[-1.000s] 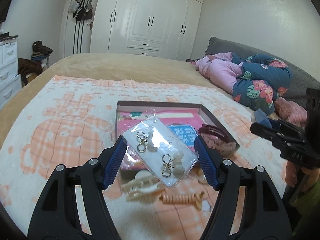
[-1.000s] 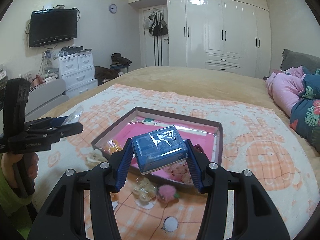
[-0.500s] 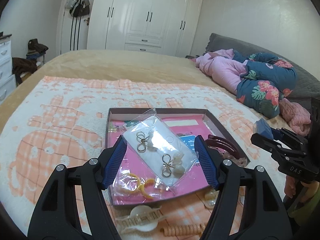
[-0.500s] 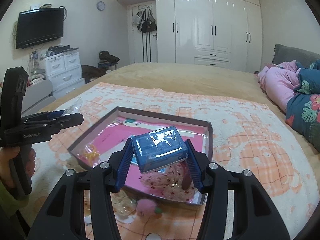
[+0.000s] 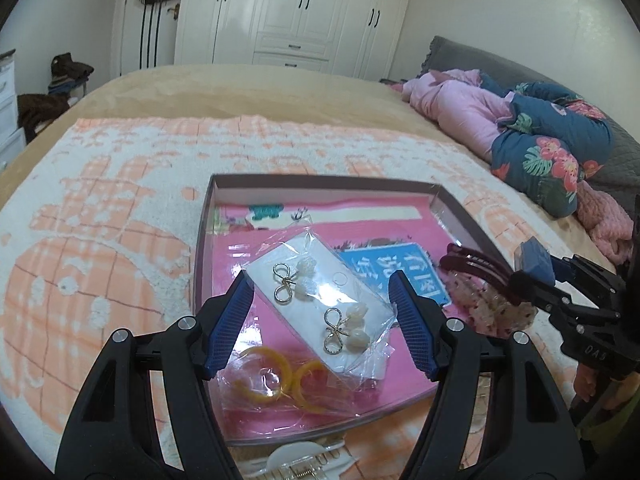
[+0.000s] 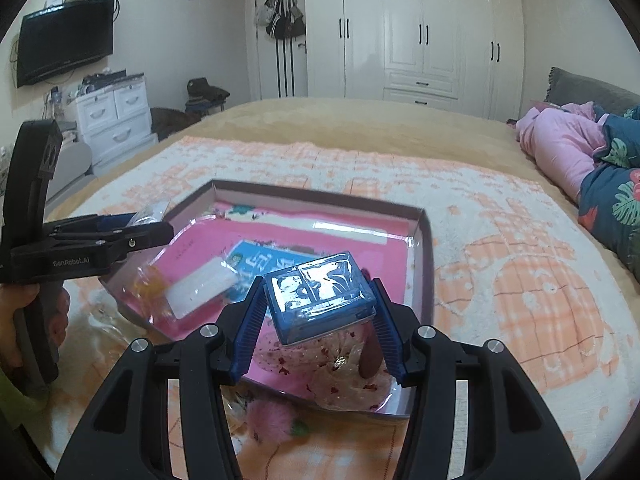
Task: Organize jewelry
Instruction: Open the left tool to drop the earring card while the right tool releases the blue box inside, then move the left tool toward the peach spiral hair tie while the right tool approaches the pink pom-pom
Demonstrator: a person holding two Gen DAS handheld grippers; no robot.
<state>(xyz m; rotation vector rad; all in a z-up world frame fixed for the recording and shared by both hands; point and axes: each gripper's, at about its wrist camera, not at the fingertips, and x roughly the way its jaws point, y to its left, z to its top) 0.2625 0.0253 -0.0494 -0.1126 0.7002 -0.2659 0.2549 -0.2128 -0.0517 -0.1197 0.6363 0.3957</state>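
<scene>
A wide bed [image 5: 240, 92] under an orange-and-white patterned blanket [image 5: 100, 208] carries a shallow brown-rimmed tray with a pink floor [image 5: 320, 181], mid-frame in both views. The left tool [image 5: 320, 316] grips a clear plastic sleeve holding gold bow earrings on a white card [image 5: 316, 304], its long axis running upper left to lower right, directly above the tray. The right tool [image 6: 320, 316] clamps a small blue wrapped box [image 6: 320, 300] over the tray's lower right, where a dark red hair clip [image 5: 476, 264] lies below. Yellow hoops in a bag [image 5: 276, 372] sit under the left tool.

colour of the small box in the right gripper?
Blue, wrapped in clear film: small box. Clearest in the right wrist view.
</scene>
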